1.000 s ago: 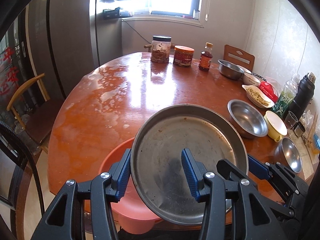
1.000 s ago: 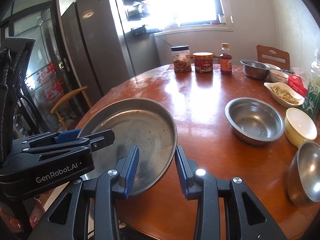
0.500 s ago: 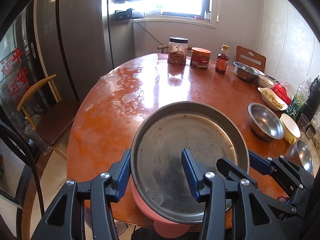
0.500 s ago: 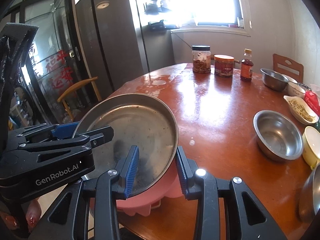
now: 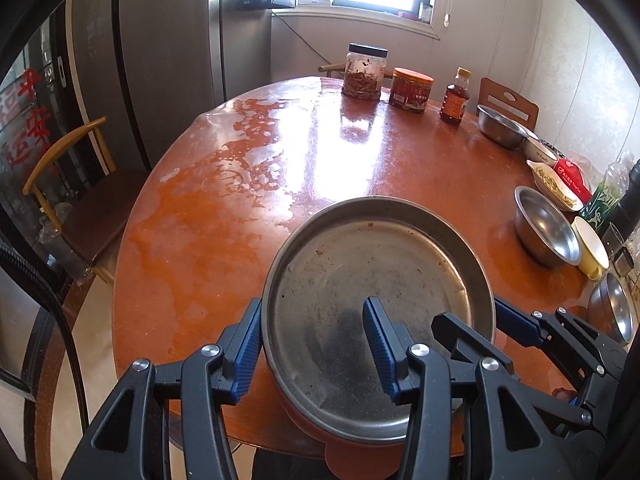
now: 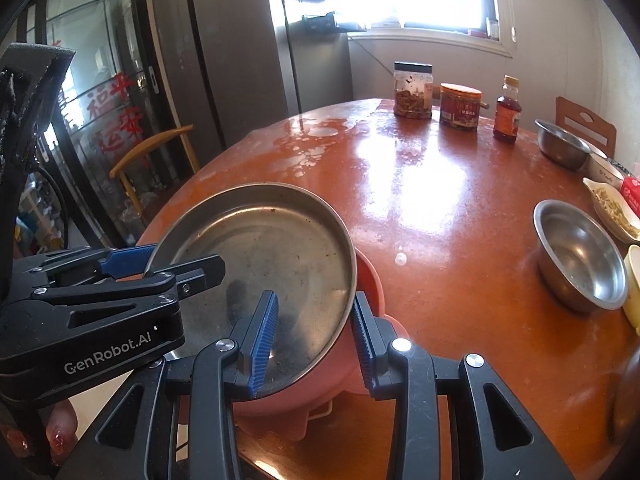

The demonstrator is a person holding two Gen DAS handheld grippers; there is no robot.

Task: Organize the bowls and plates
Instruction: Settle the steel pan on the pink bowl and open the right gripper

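Note:
A large round steel plate (image 5: 372, 304) (image 6: 264, 272) sits on top of a pink plastic basin (image 6: 340, 376) (image 5: 360, 456) at the near edge of the round red-brown table (image 5: 224, 216). My left gripper (image 5: 312, 344) straddles the plate's left rim, one finger outside and one over the plate. My right gripper (image 6: 314, 336) straddles the right rim the same way. Both are closed on the rim. Steel bowls (image 5: 546, 226) (image 6: 580, 256) and a yellow bowl (image 5: 592, 246) stand at the table's right.
Two jars (image 5: 366, 72) (image 5: 412, 89) and a sauce bottle (image 5: 456, 98) stand at the far edge. Another steel bowl (image 5: 500, 126), a white dish with food (image 5: 554, 184) and bottles are far right. A wooden chair (image 5: 80, 184) stands left, beside a fridge.
Both grippers pulled back and up with the plate and pink basin. More of the table shows, and the basin now sits mostly hidden under the plate.

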